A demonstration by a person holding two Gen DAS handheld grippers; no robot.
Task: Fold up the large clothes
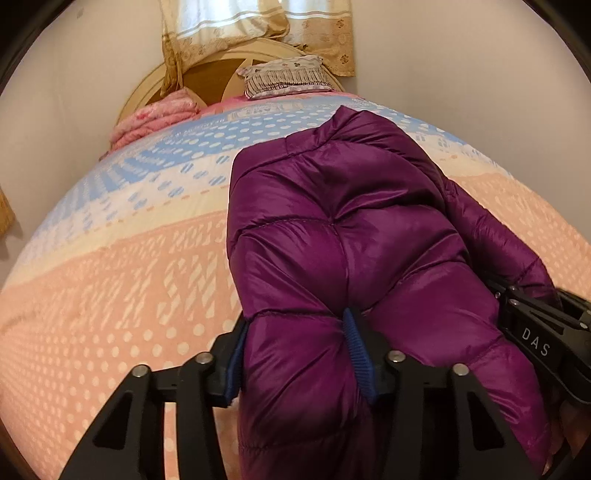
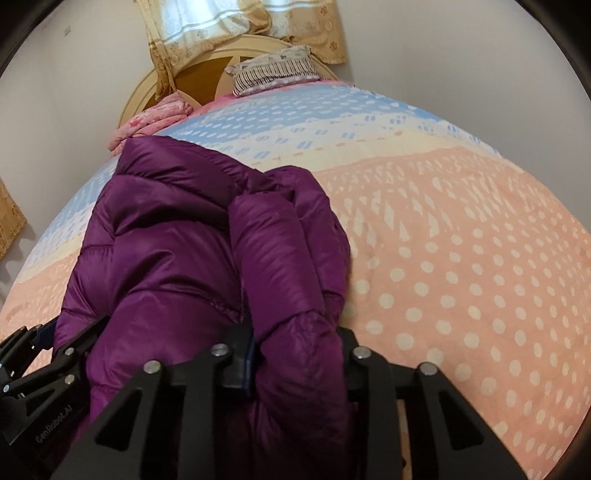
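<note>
A purple quilted down jacket (image 1: 332,206) lies lengthwise on the bed, bunched and partly folded over itself. My left gripper (image 1: 295,354) is shut on its near edge, with puffy fabric squeezed between the blue pads (image 1: 358,347). In the right wrist view the same jacket (image 2: 177,236) runs up the left half, and my right gripper (image 2: 299,362) is shut on a thick roll of its near end. Each gripper shows in the other's view: the right gripper (image 1: 535,328) at the jacket's right side, the left gripper (image 2: 44,354) at its left side.
The bed carries a dotted bedspread (image 1: 110,295) in peach, cream and blue bands. At the head lie a striped pillow (image 1: 288,75) and a folded pink blanket (image 1: 155,118), against a round wooden headboard (image 1: 207,74). A curtain (image 1: 258,22) hangs behind. Walls flank both sides.
</note>
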